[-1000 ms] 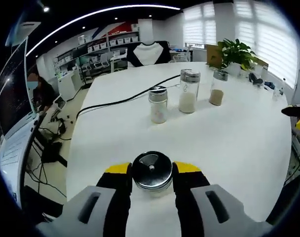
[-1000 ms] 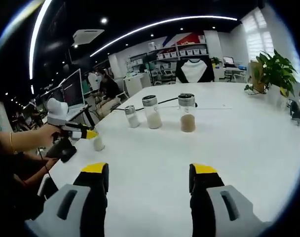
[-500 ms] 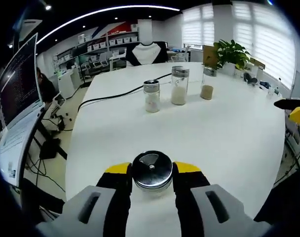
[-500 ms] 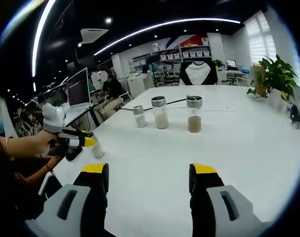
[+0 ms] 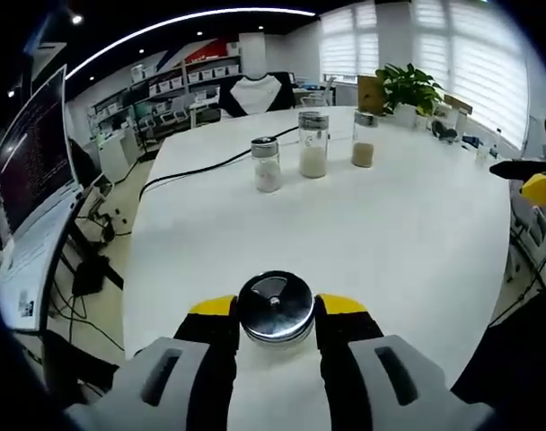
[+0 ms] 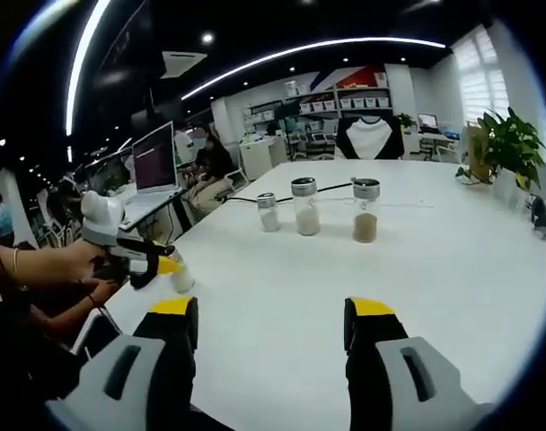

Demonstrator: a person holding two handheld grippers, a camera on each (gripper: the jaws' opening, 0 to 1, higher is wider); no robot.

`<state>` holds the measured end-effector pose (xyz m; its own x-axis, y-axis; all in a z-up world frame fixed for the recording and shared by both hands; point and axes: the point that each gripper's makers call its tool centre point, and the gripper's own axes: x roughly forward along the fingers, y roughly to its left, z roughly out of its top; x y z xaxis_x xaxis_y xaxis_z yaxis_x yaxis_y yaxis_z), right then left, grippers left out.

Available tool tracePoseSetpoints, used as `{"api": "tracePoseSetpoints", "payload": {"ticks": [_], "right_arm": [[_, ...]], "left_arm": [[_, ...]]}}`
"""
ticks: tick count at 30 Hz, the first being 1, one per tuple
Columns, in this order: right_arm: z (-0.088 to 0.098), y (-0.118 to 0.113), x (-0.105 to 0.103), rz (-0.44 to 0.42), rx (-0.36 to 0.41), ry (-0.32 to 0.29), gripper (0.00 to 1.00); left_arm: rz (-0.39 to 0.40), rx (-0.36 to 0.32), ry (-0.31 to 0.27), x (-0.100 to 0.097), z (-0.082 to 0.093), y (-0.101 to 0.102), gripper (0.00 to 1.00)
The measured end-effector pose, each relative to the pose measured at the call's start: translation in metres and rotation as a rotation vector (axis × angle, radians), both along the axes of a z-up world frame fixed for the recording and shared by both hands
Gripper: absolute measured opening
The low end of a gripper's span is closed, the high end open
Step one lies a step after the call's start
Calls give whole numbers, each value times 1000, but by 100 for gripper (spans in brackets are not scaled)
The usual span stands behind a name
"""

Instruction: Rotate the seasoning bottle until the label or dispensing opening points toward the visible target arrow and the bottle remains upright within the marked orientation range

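In the left gripper view, the left gripper (image 5: 275,310) is clamped on a seasoning bottle (image 5: 275,311), its yellow-tipped jaws pressed against either side of the bottle just below the shiny metal cap. The bottle stands upright on the white table (image 5: 399,224), near the edge closest to the person. The cap's top faces the camera and shows a wedge-shaped dispensing flap.

Farther along the table three more jars stand in a row: a short jar (image 5: 267,164) with pale contents, a taller middle jar (image 5: 313,144) holding white grains, and a far jar (image 5: 364,139) with brownish contents. A black cable (image 5: 206,163) runs across the table behind them. A potted plant (image 5: 408,90) stands at the far end by the windows, and a laptop (image 5: 30,162) sits off to the left.

In the right gripper view, the right gripper (image 6: 271,328) hangs above bare table with its jaws apart and nothing between them. To its left, a hand (image 6: 71,265) holds the left gripper against the seasoning bottle (image 6: 180,274) at the table's edge.
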<state>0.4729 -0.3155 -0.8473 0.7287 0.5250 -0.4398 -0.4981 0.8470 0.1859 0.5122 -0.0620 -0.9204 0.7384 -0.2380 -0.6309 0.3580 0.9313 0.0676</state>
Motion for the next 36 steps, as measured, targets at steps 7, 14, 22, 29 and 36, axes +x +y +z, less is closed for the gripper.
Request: {"api": "tracePoseSetpoints", "payload": {"ticks": [7,14,22,29,36], "right_arm": [[-1,-3,-4,7,-7,5,65],[-1,-8,-5,10,-10,5,65],[-2,-8,-8,24,-5,2,65],[-6,-9,-13,31,3,16,64],[-9,-10,-14,45,0,25,64]], "left_arm": [[-3,-5,12,-6,-5,0,36],[-2,-14,11,-7,-6,-1,36],[-33,-17,12,-12,-8,-2,35],[-110,-16,4,-18,-10,-6,35],[-263,-1,33,-25,-12,-13,35]]}}
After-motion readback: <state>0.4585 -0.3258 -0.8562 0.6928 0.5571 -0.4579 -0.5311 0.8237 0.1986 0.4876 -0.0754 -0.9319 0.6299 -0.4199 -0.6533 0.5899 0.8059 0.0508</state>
